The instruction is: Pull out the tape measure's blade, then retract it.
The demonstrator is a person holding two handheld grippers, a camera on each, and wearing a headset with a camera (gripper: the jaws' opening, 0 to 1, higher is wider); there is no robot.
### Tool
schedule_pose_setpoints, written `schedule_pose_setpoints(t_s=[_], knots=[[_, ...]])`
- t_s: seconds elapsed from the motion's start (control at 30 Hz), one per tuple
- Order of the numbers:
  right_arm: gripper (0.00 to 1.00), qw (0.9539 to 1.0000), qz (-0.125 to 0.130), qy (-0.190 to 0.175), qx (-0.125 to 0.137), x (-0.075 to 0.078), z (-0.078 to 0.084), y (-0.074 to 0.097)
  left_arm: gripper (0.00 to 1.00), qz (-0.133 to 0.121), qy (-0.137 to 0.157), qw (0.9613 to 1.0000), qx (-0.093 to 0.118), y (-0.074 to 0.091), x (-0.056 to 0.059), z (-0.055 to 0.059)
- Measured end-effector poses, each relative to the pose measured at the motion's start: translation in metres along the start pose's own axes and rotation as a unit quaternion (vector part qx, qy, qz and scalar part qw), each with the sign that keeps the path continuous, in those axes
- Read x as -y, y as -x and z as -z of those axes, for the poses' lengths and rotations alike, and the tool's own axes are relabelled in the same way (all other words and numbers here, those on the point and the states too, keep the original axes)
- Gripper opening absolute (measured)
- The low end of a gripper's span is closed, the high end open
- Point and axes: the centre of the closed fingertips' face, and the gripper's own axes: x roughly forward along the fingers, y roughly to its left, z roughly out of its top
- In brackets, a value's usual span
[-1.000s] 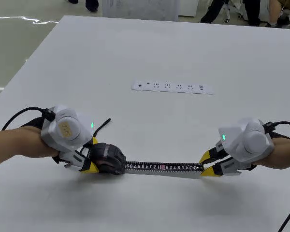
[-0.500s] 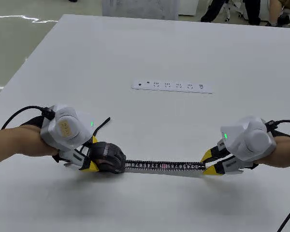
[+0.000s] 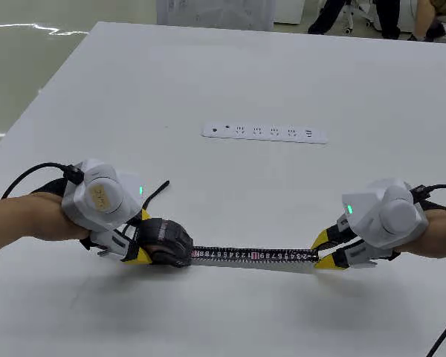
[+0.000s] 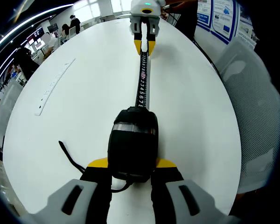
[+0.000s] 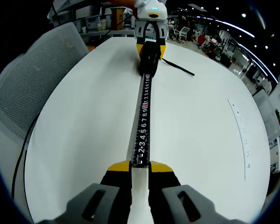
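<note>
The tape measure [image 3: 165,242] sits low and left of centre in the head view, its black case clamped between the jaws of the left gripper [image 3: 142,238]. Its blade [image 3: 253,256] stretches rightward, numbers up, over the white table [image 3: 297,67] to the right gripper [image 3: 322,251], whose jaws pinch the blade's end. A white power strip [image 3: 264,134] lies well apart, above centre.
</note>
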Motion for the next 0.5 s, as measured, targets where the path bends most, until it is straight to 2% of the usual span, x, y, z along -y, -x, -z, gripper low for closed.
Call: schedule_pose_setpoints(t_s=[0.5], knots=[[0.11,1.0,0.004,0.0,-0.003,-0.0004,0.0042,0.0033,0.27,0.0,0.0,1.0,0.0,0.0003,0.0007,-0.0002]])
